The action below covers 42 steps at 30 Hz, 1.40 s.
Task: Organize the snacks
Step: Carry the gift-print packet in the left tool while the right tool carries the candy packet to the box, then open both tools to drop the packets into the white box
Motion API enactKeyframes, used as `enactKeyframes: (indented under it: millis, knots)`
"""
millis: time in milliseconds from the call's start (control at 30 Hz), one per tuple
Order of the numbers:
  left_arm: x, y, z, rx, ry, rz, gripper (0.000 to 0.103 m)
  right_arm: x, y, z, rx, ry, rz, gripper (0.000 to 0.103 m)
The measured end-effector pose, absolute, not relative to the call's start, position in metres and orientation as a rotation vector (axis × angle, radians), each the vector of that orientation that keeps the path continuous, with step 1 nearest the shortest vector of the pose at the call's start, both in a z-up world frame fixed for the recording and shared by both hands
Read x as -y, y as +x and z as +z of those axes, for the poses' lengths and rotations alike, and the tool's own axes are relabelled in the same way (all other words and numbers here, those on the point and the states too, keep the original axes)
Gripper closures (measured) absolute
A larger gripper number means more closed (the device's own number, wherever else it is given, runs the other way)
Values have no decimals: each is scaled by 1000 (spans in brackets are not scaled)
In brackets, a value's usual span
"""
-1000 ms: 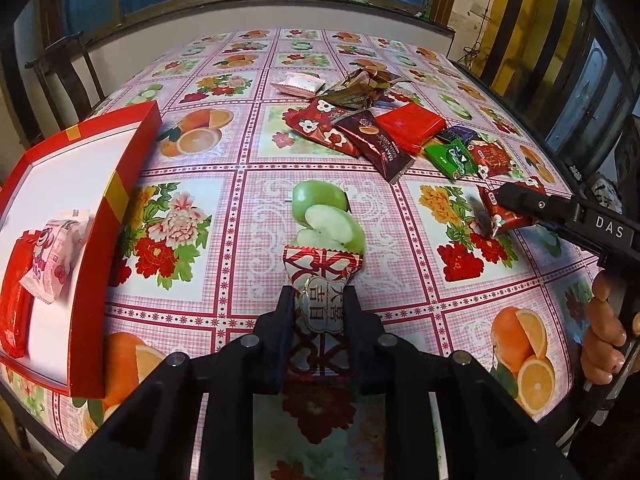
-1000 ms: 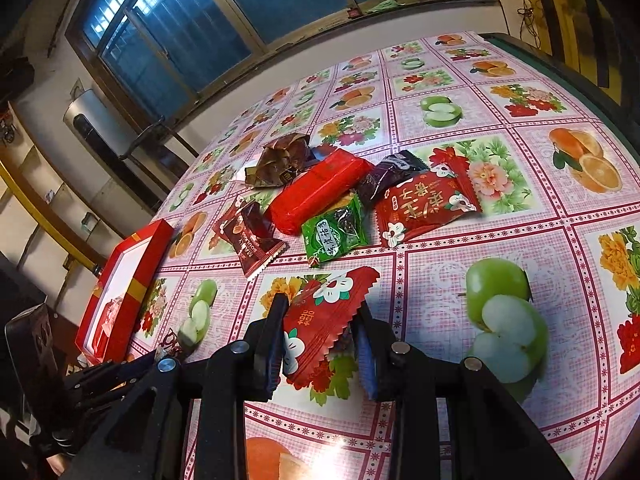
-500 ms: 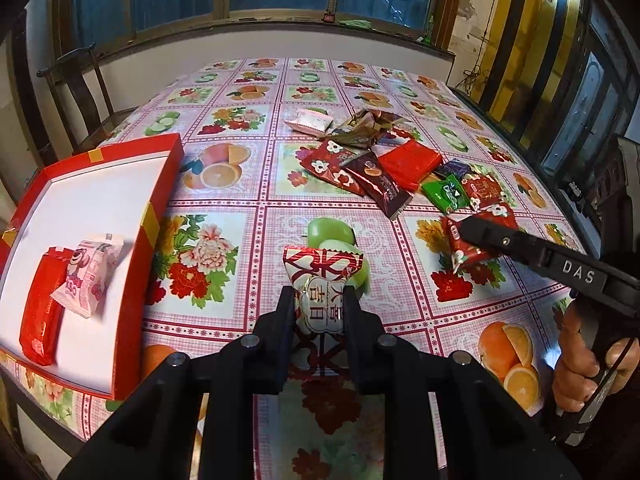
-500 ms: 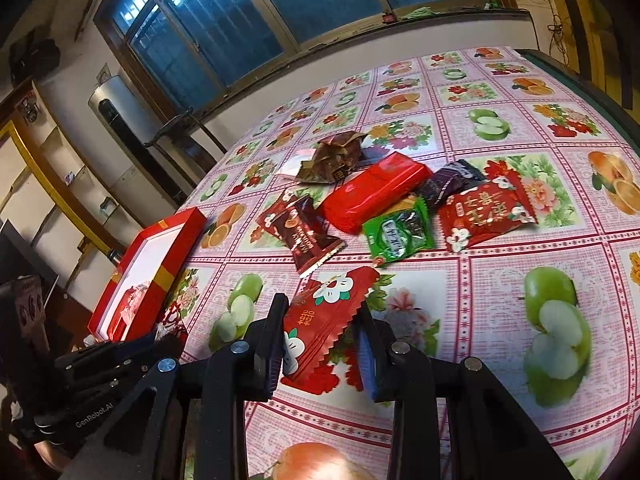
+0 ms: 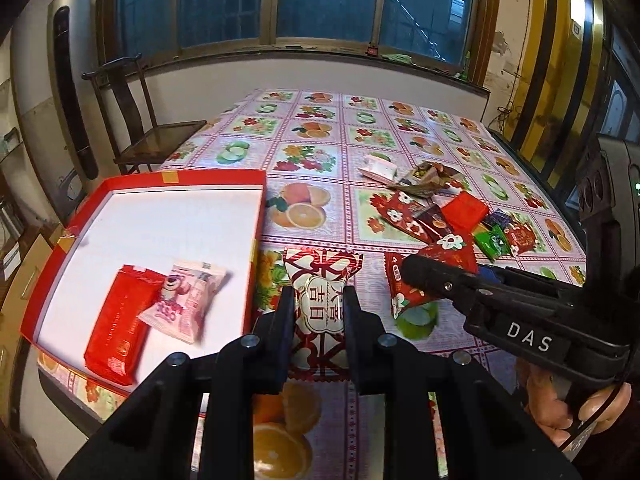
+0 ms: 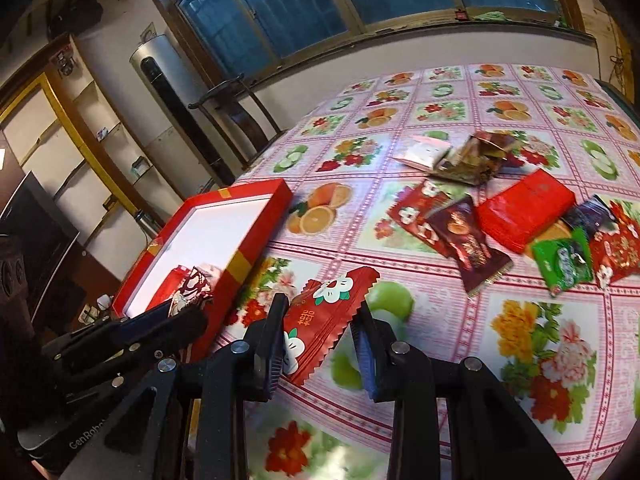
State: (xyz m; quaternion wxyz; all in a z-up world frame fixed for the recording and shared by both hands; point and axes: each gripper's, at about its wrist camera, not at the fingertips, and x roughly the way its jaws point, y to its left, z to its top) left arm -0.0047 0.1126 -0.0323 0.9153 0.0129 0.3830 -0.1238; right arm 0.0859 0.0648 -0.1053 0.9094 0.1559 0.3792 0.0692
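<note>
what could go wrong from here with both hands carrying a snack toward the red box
1. The right gripper pinches its red flower-print packet only near the lower end, so the long free end could swing or slip out.
2. In the left wrist view the right gripper sits close beside the left gripper and its red-and-white packet; they could bump over the red box.
3. The red pack and pink packet already fill the near corner; a drop there may pile up.

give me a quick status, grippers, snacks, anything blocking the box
Left gripper shut on red-white candy packet. Right gripper shut on red flower-print packet. Red box holds two snacks, path clear.
</note>
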Motion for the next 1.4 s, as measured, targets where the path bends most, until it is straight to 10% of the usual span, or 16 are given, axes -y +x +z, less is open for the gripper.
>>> enactKeyframes:
  millis: [1400]
  knots:
    - [-235,54,-69,-895,23,41,80,-237,204,-128,-908,127,258,67]
